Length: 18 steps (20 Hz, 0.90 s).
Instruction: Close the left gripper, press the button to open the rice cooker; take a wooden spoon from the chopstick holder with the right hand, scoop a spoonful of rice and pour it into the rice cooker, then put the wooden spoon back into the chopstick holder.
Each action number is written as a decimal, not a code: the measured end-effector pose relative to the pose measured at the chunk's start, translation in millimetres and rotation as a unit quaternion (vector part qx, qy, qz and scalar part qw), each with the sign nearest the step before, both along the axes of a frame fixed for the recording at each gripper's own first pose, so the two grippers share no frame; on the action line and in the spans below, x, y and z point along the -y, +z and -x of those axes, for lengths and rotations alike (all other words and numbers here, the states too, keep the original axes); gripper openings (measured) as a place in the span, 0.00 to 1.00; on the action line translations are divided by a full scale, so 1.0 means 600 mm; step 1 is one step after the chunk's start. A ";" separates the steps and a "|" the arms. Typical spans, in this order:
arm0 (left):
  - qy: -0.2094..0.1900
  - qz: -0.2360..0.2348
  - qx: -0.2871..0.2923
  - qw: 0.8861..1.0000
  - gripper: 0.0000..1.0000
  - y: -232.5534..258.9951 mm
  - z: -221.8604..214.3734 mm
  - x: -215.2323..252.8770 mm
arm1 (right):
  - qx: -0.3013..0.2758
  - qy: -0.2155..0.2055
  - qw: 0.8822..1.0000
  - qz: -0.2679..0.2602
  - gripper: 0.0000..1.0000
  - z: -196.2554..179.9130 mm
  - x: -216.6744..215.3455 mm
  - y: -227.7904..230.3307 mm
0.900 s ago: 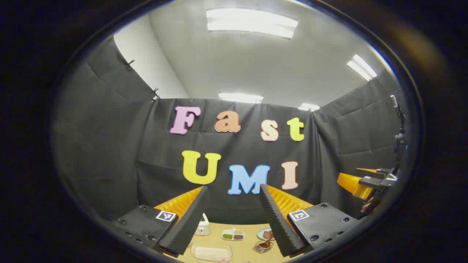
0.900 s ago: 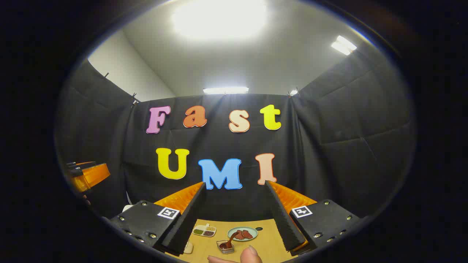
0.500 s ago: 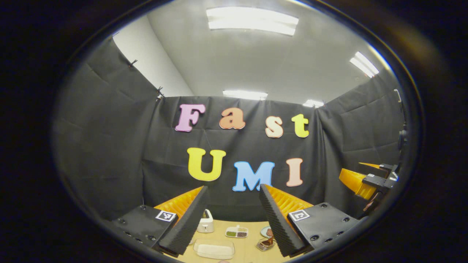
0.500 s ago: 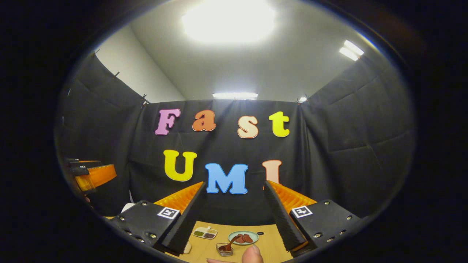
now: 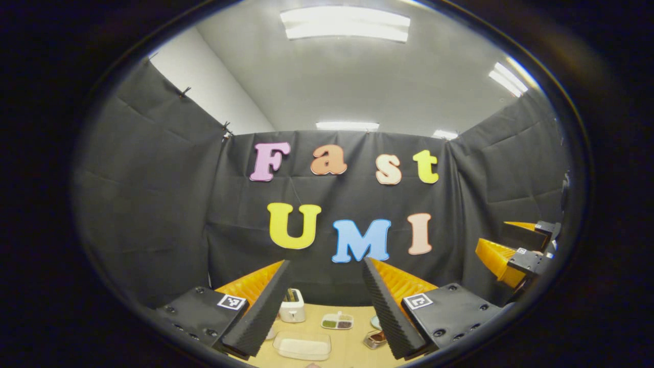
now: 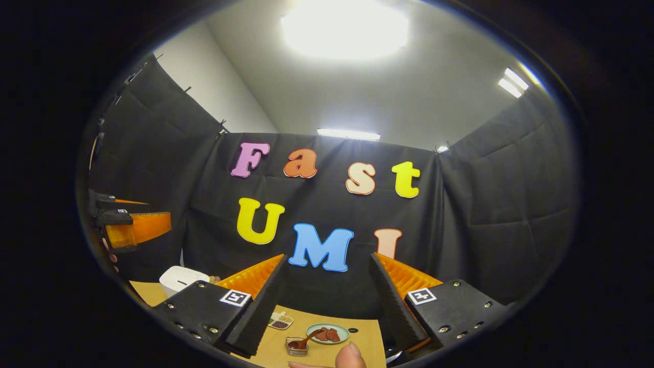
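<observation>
Left gripper (image 5: 325, 306) held high over the table (image 5: 352, 347), fingers spread wide, nothing between them. Between its fingers in the left gripper view: white holder (image 5: 293, 309) at the table's far edge with something upright in it, probably the spoon, too small to be sure. Just right of it a small divided dish (image 5: 337, 321) with green and dark contents. Nearer the camera a clear tray (image 5: 301, 346) of white rice. At the right finger's edge a small clear box (image 5: 376, 338) with brown contents and part of a plate (image 5: 375, 322).

Right gripper (image 6: 327, 301) also raised and spread, empty. It also appears at the right edge of the left gripper view (image 5: 516, 253), well apart from the left one.

In the right gripper view: white rice cooker (image 6: 180, 279) at far left on the table (image 6: 368, 347), lid down, behind the left finger. Left gripper seen above it at the left edge (image 6: 130, 225), not touching. Between the fingers: plate (image 6: 327, 333) with reddish-brown pieces, clear box (image 6: 296, 345) with a small spoon (image 6: 306, 338) resting in it, divided dish (image 6: 280, 322) partly hidden by the left finger. A fingertip (image 6: 349, 357) pokes in at the bottom edge.
</observation>
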<state>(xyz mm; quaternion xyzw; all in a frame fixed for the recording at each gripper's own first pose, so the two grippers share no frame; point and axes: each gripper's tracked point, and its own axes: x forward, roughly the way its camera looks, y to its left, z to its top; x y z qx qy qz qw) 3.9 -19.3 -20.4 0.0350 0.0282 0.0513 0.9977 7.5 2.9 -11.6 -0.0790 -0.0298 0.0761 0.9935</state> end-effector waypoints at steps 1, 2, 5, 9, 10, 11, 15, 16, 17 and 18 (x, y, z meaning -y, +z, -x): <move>0.004 -0.007 -0.003 1.000 0.99 -0.005 0.001 -0.001 | -0.004 0.009 1.000 0.000 0.96 -0.003 -0.003 -0.009; 0.010 -0.015 -0.004 1.000 0.93 -0.008 0.003 -0.003 | -0.008 0.018 1.000 -0.002 0.96 -0.004 -0.007 -0.020; 0.030 -0.034 -0.016 0.999 0.93 -0.020 0.002 -0.021 | -0.024 0.032 0.999 -0.010 0.96 -0.008 -0.019 -0.044; 0.043 -0.036 -0.033 0.998 0.88 -0.063 -0.025 -0.079 | -0.012 0.026 1.000 -0.001 0.96 -0.029 -0.043 -0.042; 0.048 -0.036 -0.041 0.997 0.80 -0.078 -0.034 -0.101 | -0.013 0.023 1.000 0.001 0.95 -0.036 -0.053 -0.045; 0.057 -0.035 -0.044 0.997 0.75 -0.092 -0.045 -0.132 | -0.014 0.020 1.000 0.002 0.95 -0.043 -0.066 -0.048; 0.114 -0.023 -0.071 0.991 0.41 -0.161 -0.092 -0.277 | -0.013 -0.010 1.000 0.006 0.95 -0.084 -0.131 -0.037; 0.133 -0.023 -0.091 0.987 0.21 -0.188 -0.102 -0.316 | -0.012 -0.013 1.000 0.005 0.96 -0.091 -0.151 -0.032; 0.139 -0.015 -0.108 0.984 0.14 -0.218 -0.115 -0.341 | -0.013 -0.023 1.000 0.006 0.95 -0.101 -0.166 -0.034; 0.140 -0.003 -0.127 0.982 0.13 -0.248 -0.124 -0.365 | -0.018 -0.032 0.999 0.005 0.95 -0.110 -0.178 -0.038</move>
